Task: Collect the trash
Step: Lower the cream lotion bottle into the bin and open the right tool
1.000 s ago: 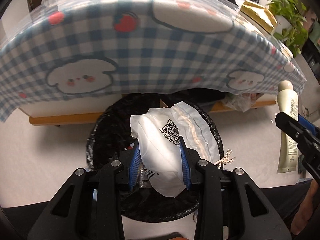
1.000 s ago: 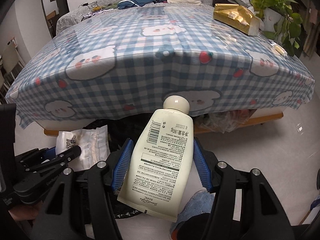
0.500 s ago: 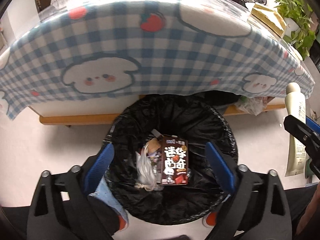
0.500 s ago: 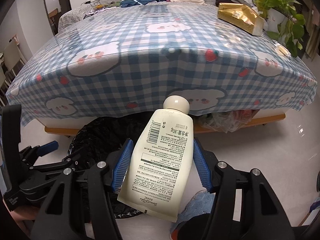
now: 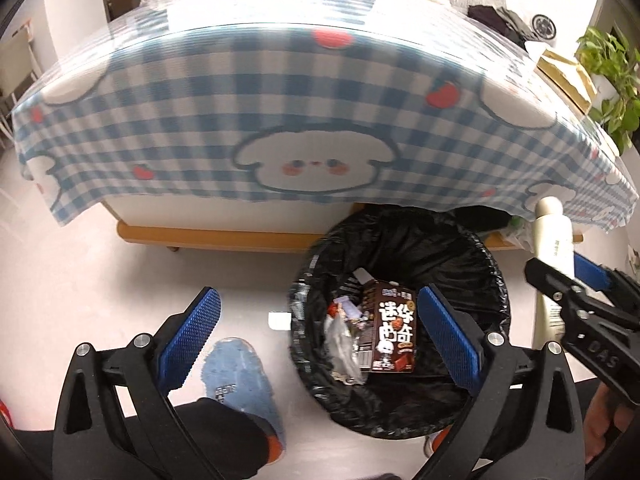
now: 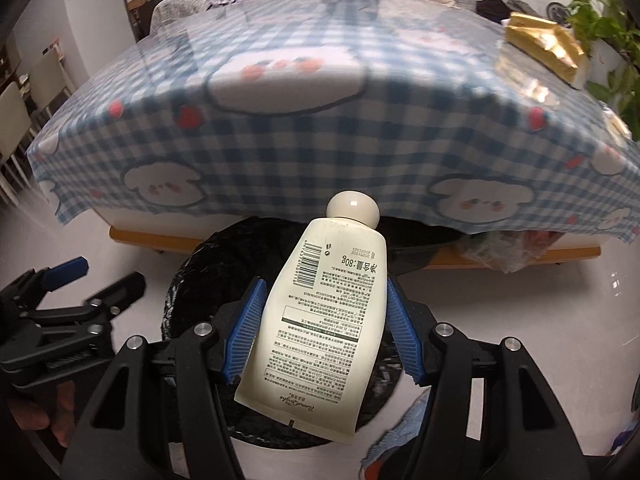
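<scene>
The left claw (image 5: 316, 340) stands wide with nothing between its blue ribbed pads (image 5: 191, 336); its jaws have just been opening. It hangs over pale floor (image 5: 60, 280), beside the near-left rim of a round bin lined with a crinkled black plastic bag (image 5: 472, 264). Inside the bin lie a dark brown carton with white Chinese lettering (image 5: 394, 328), a crumpled clear plastic wrapper (image 5: 340, 344) and smaller scraps that are too blurred to tell apart. The right claw (image 6: 322, 332) grips a cream squeeze tube with a rounded cap and printed back label (image 6: 324, 320) by its flat sides, cap pointing away from the camera, and holds it above the black-lined bin. Behind the bin stands a table draped in a blue-and-white checked cloth printed with white puppies and red strawberries (image 6: 320, 140). A crumpled gold foil package (image 6: 540, 44) lies at the table's far right corner, near a leafy green potted plant (image 6: 608, 28). A light blue slipper (image 5: 236, 376) on a person's foot rests on the floor left of the bin.
</scene>
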The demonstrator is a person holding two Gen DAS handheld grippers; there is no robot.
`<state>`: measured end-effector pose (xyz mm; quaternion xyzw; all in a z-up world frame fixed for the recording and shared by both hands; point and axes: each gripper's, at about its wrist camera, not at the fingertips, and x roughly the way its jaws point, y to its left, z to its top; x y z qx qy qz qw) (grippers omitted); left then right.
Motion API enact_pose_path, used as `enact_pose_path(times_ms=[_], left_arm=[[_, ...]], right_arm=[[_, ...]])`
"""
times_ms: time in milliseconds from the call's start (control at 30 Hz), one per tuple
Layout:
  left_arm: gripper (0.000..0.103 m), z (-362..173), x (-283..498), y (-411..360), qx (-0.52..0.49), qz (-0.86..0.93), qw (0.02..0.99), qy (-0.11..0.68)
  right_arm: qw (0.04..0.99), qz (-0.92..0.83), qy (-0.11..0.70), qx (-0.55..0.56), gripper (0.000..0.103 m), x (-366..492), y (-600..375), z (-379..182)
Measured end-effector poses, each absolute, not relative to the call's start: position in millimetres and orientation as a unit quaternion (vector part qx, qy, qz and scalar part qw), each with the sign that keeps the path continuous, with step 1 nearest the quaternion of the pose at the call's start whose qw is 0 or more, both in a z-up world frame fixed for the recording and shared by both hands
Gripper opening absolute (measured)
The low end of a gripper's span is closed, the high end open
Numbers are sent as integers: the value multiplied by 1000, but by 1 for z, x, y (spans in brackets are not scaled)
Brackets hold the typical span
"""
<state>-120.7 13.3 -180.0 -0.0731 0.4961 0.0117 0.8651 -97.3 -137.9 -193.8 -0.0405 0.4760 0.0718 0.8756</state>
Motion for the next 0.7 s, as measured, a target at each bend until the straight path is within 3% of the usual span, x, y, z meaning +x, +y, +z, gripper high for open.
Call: enact_pose_path(times_ms=[600, 700], left_arm=[[97, -190, -132, 49, -77, 27, 860, 504], [97, -189, -130, 46, -76, 26, 860, 504]], right_arm=[[864, 94, 490, -70, 58, -89, -92, -219], [866, 89, 487, -68, 69, -88, -95, -218]])
